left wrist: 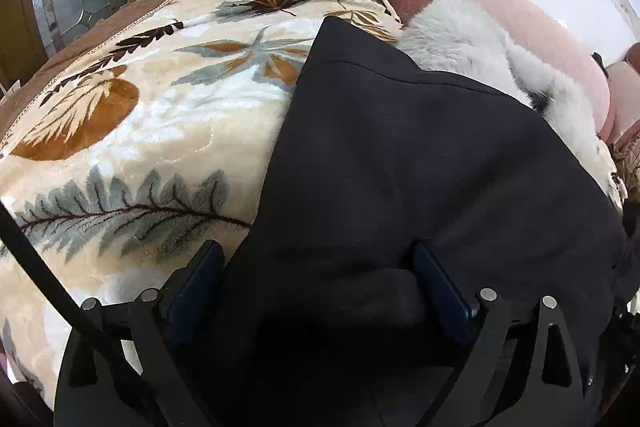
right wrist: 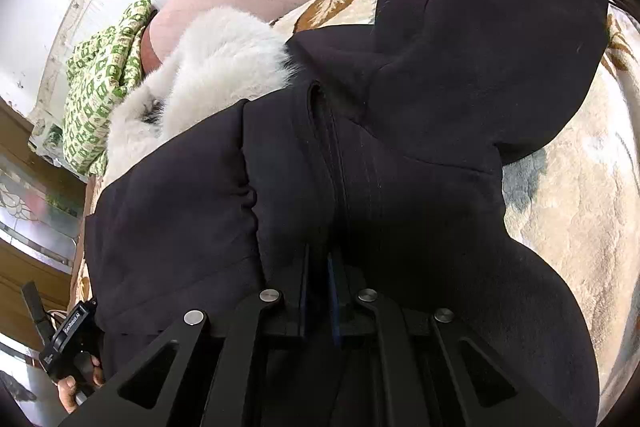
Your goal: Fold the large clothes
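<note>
Black fur-collared coat point(left wrist: 420, 155) lying lengthwise ahead of me on leaf-print blanket point(left wrist: 140, 115); left gripper point(left wrist: 316, 283) straddling hem, fingers apart; right gripper point(right wrist: 320, 287) pinching front placket.

We are holding our left gripper point(left wrist: 318, 267) low with its two blue-padded fingers point(left wrist: 196, 287) spread wide apart, nothing pinched between them, both angling forward from the black linkage arms at the bottom of the left wrist view. We are keeping no gap in our right gripper point(right wrist: 320, 267): its fingers point(right wrist: 332, 291) are standing pressed almost together, a thin dark layer seemingly caught between them. At the lower left of the right wrist view our left hand point(right wrist: 76, 383) is wrapping around a black handle.
</note>
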Available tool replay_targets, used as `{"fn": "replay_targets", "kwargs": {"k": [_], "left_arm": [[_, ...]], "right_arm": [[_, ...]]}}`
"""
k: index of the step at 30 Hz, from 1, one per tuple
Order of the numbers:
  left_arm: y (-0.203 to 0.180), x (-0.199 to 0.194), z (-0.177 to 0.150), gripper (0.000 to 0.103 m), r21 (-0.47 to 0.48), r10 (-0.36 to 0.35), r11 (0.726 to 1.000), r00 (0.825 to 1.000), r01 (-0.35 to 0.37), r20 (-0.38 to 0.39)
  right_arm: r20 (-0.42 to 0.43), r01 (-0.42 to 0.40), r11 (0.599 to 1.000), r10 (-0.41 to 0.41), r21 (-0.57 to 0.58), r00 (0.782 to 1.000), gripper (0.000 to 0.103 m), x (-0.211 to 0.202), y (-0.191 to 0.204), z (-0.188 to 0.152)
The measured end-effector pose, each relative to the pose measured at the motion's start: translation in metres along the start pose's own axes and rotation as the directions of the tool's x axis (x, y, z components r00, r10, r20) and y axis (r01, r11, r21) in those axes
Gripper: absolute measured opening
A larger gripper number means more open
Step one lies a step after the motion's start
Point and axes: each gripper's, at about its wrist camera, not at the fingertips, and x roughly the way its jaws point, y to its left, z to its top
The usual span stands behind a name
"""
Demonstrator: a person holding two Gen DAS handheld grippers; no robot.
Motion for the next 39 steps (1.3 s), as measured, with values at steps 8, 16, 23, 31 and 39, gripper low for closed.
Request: {"fn": "replay_targets", "kwargs": {"k": [8,16,23,31,39], "left_arm": [[0.011,-0.062,-0.006,0.095,-0.020,-0.092,0.996,0.996,0.092,-0.001],[0.007,-0.110,-0.030,0.095,-0.010,-0.146,0.989,0.989,0.146,0.037],[0.008,-0.116,-0.039,0.095,-0.006,-0.093,0.996,0.996,0.093,0.008],[0.025,-0.126,-0.044,0.095,-0.036,-0.073,0.997,0.997,0.074,0.018],[0.033,-0.123,-0.050,0.095,-0.071,-0.117,0.991,0.993,0.118,0.008]], "right_arm": [[0.155,-0.009,0.994,-0.007,0.106,0.988,0.041,-0.074,-0.044,0.026],[0.204,0.032,0.931,-0.113,0.364,0.972,0.059,-0.092,-0.158,0.068],[0.224,-0.110,0.863,-0.004,0.493,0.975,0.067,-0.058,-0.203,0.106],[0.213,0.032,0.907,-0.133,0.420,0.968,0.013,-0.065,-0.175,0.146],[0.344,0.152,0.988,-0.150,0.023,0.927,0.011,-0.127,-0.021,0.153]]}}
